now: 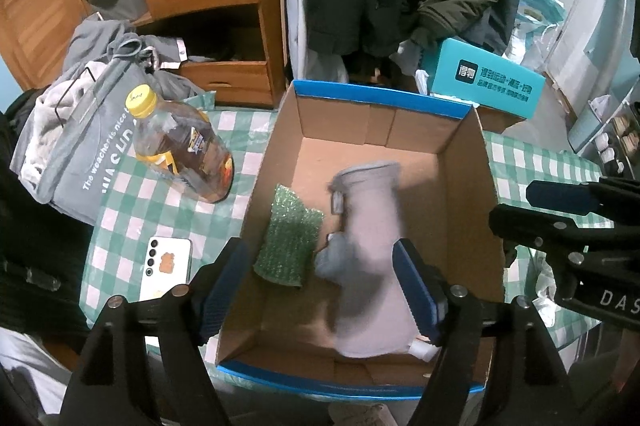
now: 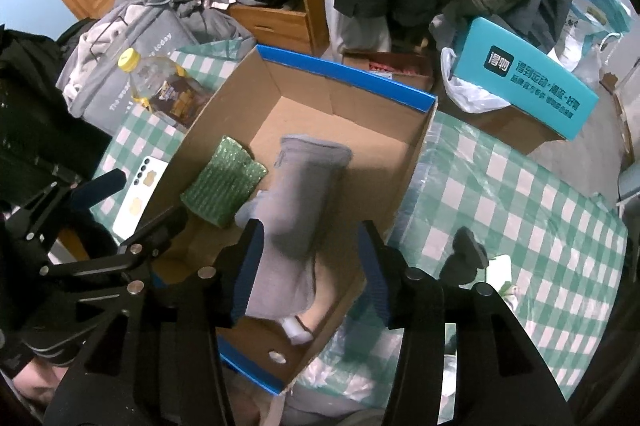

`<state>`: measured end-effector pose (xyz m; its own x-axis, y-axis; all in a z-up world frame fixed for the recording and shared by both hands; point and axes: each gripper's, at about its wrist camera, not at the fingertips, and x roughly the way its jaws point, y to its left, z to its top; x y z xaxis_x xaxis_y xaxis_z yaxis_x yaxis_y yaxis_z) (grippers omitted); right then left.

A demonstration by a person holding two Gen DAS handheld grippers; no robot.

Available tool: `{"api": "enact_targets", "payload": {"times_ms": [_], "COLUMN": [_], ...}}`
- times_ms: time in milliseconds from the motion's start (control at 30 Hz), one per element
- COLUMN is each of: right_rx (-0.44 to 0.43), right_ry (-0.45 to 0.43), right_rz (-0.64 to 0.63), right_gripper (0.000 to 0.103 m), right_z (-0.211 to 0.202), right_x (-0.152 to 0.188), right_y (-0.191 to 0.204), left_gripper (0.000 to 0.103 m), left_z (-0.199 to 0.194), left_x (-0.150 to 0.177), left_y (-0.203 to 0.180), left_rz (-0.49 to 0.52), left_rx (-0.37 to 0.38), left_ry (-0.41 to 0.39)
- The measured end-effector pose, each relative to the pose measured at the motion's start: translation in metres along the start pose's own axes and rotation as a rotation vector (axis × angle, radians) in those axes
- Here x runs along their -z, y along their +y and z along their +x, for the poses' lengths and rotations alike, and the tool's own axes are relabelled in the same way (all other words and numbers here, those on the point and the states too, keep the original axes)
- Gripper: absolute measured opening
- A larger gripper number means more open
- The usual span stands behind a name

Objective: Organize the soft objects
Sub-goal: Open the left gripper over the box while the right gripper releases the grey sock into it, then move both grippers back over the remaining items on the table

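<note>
- Left wrist view: the left gripper (image 1: 320, 286) hangs over the cardboard box (image 1: 460, 146) with its fingers spread wide, pressing on nothing.
- The grey sock (image 1: 368, 246) shows blurred inside the box between those fingers, apparently dropping or just landed; whether the right pad touches it I cannot tell.
- Right wrist view: the right gripper (image 2: 310, 266) stands partly spread above the same sock, its pads apparently clear of the cloth.
- A green scrub sponge (image 1: 290, 246) lies on the box floor just beside the sock.
- Handling, as a judgement: the sock looks light, limp and non-slippery, likely to fold wherever it is pinched; the thick middle or the cuff seems the safest hold. The sponge should be light and springy, easily taken across its short sides.
- Around: a bottle (image 1: 180, 146) and a phone (image 1: 166, 266) sit on the checked tablecloth (image 2: 520, 206) left of the box.
- The tall box walls are the main obstacle to any low sideways reach.
</note>
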<state>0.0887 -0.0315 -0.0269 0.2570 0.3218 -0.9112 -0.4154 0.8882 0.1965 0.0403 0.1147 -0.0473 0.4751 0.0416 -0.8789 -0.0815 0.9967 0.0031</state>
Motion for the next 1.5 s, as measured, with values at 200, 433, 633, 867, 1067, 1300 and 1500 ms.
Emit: {"api": "enact_targets", "payload": {"times_ms": [200, 433, 633, 867, 1067, 1300, 1500], "right_rx": [0.009, 0.027, 0.035, 0.052, 0.068, 0.089, 0.101], "right_ry": [-0.009, -0.015, -0.014, -0.007, -0.02, -0.012, 0.001], "right_rz": [0.007, 0.021, 0.043, 0.085, 0.125, 0.153, 0.172], "right_gripper": [0.056, 0.059, 0.059, 0.059, 0.059, 0.06, 0.061], "right_z": [-0.006, -0.011, -0.016, -0.021, -0.03, -0.037, -0.038], "right_x": [0.004, 0.009, 0.018, 0.03, 0.04, 0.054, 0.07], "right_y": [-0.004, -0.014, -0.03, -0.054, -0.077, -0.099, -0.118], "left_gripper": [0.077, 0.081, 0.081, 0.081, 0.081, 0.082, 0.087], "left_z": [-0.001, -0.002, -0.004, -0.006, -0.007, -0.009, -0.01], "left_x": [-0.001, -0.001, -0.001, 0.0, 0.001, 0.004, 0.006], "left_y": [-0.005, -0.019, -0.035, -0.059, -0.079, -0.109, -0.128], "left_rz": [0.007, 0.034, 0.064, 0.115, 0.143, 0.19, 0.222], "left_rx": [0.004, 0.013, 0.021, 0.031, 0.039, 0.056, 0.072], "left_ry": [-0.003, -0.006, -0.006, -0.01, -0.007, -0.005, -0.005]}}
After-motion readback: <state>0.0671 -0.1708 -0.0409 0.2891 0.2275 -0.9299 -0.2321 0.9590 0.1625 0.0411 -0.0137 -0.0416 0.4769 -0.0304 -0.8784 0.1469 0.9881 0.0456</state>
